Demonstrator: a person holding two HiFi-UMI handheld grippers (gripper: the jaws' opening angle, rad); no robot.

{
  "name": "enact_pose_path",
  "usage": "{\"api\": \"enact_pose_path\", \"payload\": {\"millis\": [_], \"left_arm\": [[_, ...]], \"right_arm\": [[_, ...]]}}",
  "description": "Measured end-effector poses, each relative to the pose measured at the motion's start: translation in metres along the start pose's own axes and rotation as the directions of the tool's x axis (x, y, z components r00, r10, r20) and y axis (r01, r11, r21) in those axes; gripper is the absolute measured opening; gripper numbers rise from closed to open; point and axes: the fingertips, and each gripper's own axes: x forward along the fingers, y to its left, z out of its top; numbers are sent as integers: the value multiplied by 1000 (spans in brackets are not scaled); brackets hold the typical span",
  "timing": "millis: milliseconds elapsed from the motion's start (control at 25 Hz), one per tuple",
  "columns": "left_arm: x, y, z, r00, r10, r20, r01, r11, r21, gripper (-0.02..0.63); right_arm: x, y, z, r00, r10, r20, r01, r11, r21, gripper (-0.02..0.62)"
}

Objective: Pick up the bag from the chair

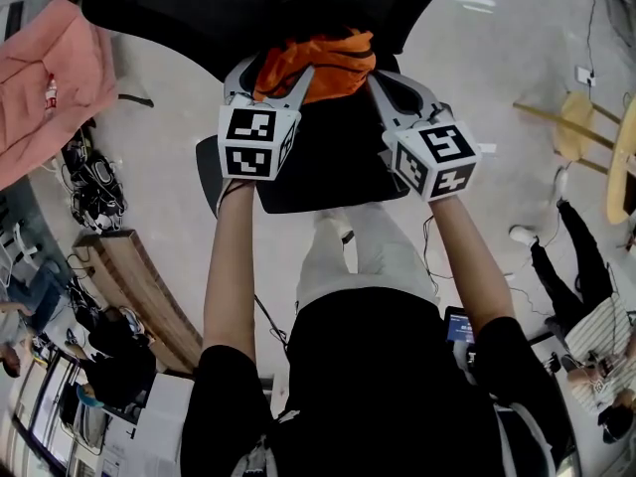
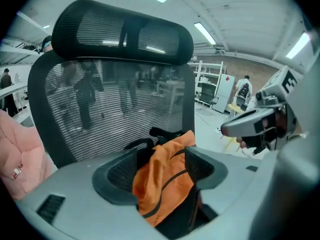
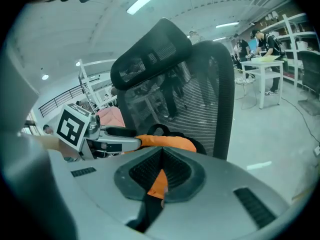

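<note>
An orange bag with black straps [image 1: 316, 63] hangs bunched between my two grippers, over the seat [image 1: 328, 172] of a black mesh office chair. My left gripper [image 1: 281, 76] is shut on a thick fold of the bag [image 2: 165, 181], in front of the chair's backrest [image 2: 115, 109]. My right gripper [image 1: 381, 85] grips the bag's other side. Its jaws are nearly together on a thin strip of orange fabric [image 3: 159, 183]. The bag's far part [image 3: 167, 143] shows beyond them. Each gripper shows in the other's view: the right gripper [image 2: 260, 123] and the left gripper [image 3: 107, 140].
A pink garment [image 1: 50, 78] lies at the left, with a wooden bench [image 1: 139, 286] and cables below it. A yellow stool [image 1: 586, 127] and a seated person [image 1: 586, 296] are at the right. A white table [image 3: 265, 69] and shelves stand behind the chair.
</note>
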Motion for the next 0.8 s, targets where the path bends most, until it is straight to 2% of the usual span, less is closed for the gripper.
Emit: {"api": "enact_pose_path", "payload": {"millis": [320,720,800], "left_arm": [[32,8,-29,995,26,-95,-16,995,97,288],[44,12,-34,992,32,-118,-24,997,66,284],[43,14,-36,991,35,-129,-25,996,82,246]], "right_arm": [[9,-12,-18,1000,-7,-24,8,1000,23,0],[16,-20,-25,999,-7,-49,8,999,36,0],[18,-19,-25,999,-8,-51,9,999,36,0]]}}
